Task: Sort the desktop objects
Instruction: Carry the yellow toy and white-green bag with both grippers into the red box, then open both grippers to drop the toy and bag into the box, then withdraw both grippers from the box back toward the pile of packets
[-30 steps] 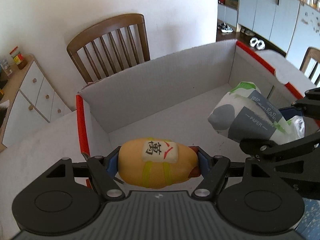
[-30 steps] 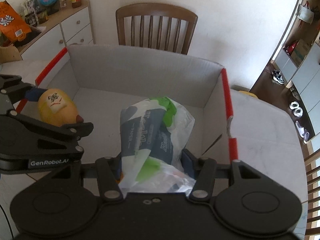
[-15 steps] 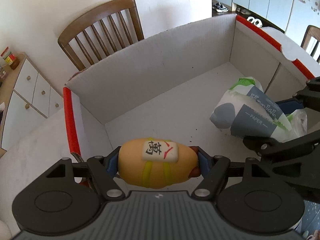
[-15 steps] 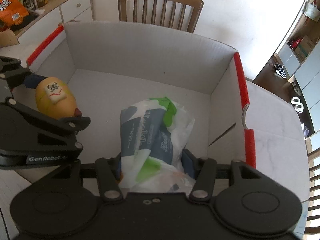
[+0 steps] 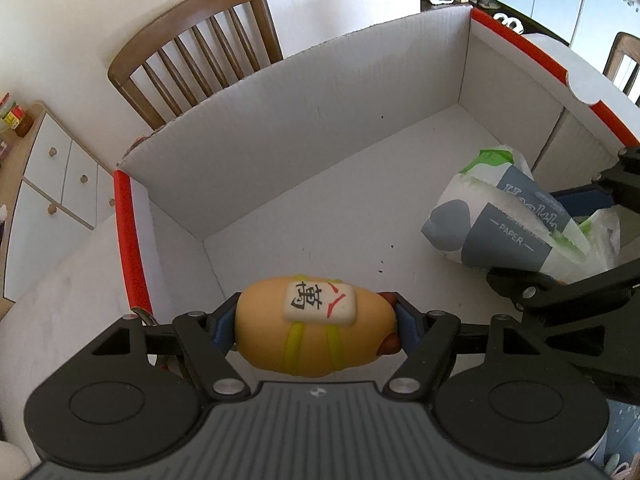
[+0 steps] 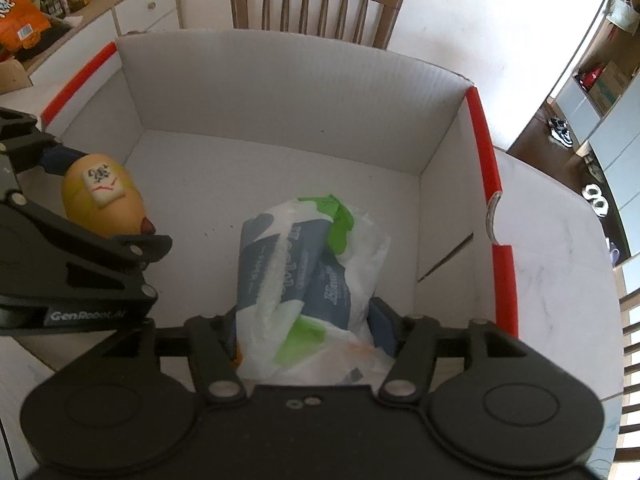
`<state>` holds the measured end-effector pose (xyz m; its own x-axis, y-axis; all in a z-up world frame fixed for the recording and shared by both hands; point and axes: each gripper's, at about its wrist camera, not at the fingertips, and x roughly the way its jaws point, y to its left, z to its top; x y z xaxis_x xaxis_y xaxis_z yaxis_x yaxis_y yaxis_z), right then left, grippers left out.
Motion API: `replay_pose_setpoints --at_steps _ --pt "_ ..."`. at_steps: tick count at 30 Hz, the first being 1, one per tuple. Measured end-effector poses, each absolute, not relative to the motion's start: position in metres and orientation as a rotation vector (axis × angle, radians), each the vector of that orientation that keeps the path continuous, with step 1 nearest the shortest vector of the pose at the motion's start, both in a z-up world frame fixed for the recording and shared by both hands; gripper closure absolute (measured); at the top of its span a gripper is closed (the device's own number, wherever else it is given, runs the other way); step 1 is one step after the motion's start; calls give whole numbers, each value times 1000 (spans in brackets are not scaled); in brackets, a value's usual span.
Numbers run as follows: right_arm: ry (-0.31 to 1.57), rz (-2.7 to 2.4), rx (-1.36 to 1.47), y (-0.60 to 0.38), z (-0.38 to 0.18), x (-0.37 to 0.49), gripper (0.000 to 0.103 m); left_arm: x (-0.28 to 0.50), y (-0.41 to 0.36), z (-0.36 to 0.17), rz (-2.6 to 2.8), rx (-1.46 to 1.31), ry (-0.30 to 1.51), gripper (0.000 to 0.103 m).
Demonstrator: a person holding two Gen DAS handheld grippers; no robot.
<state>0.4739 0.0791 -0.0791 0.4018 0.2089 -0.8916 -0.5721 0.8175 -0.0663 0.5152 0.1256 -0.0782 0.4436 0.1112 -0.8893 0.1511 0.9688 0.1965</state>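
Observation:
A white cardboard box point(image 5: 320, 152) with red-edged flaps stands on the table; it also shows in the right wrist view point(image 6: 280, 92). My left gripper point(image 5: 316, 328) is shut on a yellow hot-dog toy point(image 5: 316, 332) with a mahjong tile on top, held over the box's near left part; the toy also shows in the right wrist view point(image 6: 104, 200). My right gripper point(image 6: 304, 328) is shut on a white, grey and green tissue pack point(image 6: 296, 272), held over the box's right side; the pack also shows in the left wrist view point(image 5: 516, 220).
A brown wooden chair point(image 5: 196, 52) stands behind the box against the white wall. A white drawer cabinet point(image 5: 48, 184) stands at the left. The white marble tabletop point(image 6: 560, 240) surrounds the box. A second chair point(image 5: 624, 56) is at the far right.
Both grippers have moved forward and down over the box with their objects still held. The box interior now fills more of both views.

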Motion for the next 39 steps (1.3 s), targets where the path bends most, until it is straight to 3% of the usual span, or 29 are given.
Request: replay_pose_setpoints --at_steps 18,22,39 --pt "1036 489 -395 88 -73 456 35 509 130 -70 -19 256 1093 22" --pt "1017 459 -407 87 -70 455 23 504 132 -64 -12 257 1078 13" --pt "976 436 -375 84 -49 427 23 485 132 -34 -35 218 1023 11"
